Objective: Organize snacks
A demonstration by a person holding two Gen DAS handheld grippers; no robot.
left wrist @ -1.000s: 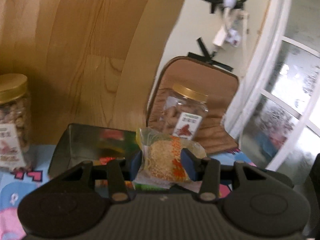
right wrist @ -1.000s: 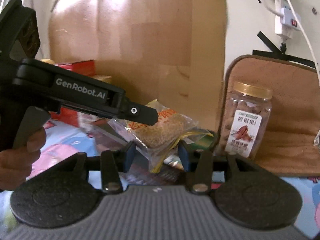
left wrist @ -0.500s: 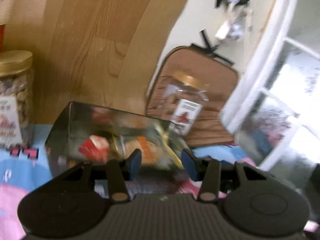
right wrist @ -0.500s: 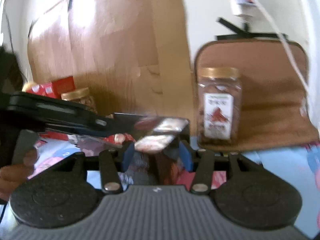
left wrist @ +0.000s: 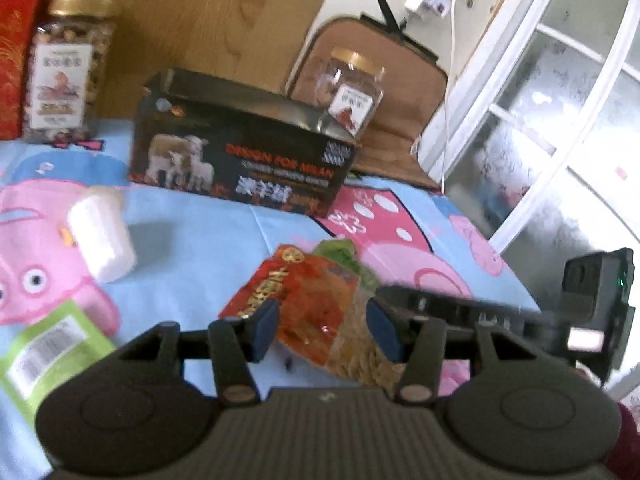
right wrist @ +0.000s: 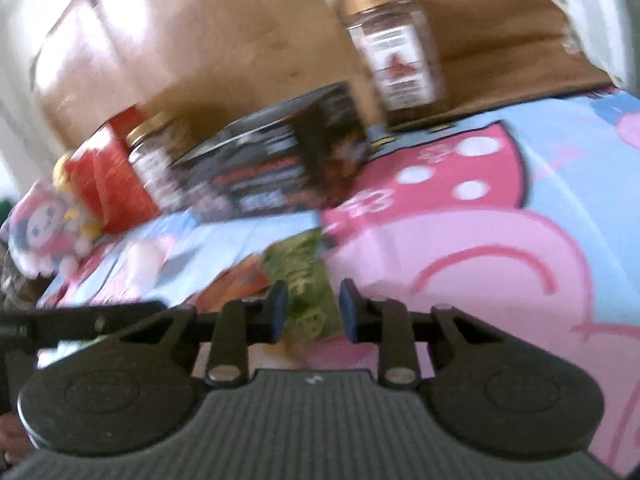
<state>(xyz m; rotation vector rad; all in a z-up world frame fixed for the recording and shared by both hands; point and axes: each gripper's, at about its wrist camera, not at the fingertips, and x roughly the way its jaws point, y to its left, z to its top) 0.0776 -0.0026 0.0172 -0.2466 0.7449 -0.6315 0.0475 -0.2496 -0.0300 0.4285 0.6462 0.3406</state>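
Observation:
A black open box [left wrist: 240, 164] stands on the cartoon cloth; it also shows, blurred, in the right wrist view [right wrist: 280, 164]. My left gripper [left wrist: 322, 330] is open, its pads on either side of a red and clear snack packet [left wrist: 316, 304] lying on the cloth. My right gripper [right wrist: 310, 312] is open over a green snack packet [right wrist: 304, 276] beside that red packet [right wrist: 236, 280]. The right gripper's body shows in the left wrist view [left wrist: 520, 316]. A white wrapped snack [left wrist: 102, 234] and a green packet [left wrist: 48, 344] lie to the left.
Two gold-lidded nut jars stand behind the box, one at the left [left wrist: 64, 68] and one on a brown mat [left wrist: 352, 88]. A red box [left wrist: 16, 48] is far left. A soft toy [right wrist: 48, 224] lies by it. A window is at the right.
One second ago my left gripper held a sesame cake packet above the black box. It let go over the box. Both grippers have since dropped back to the packets on the cloth.

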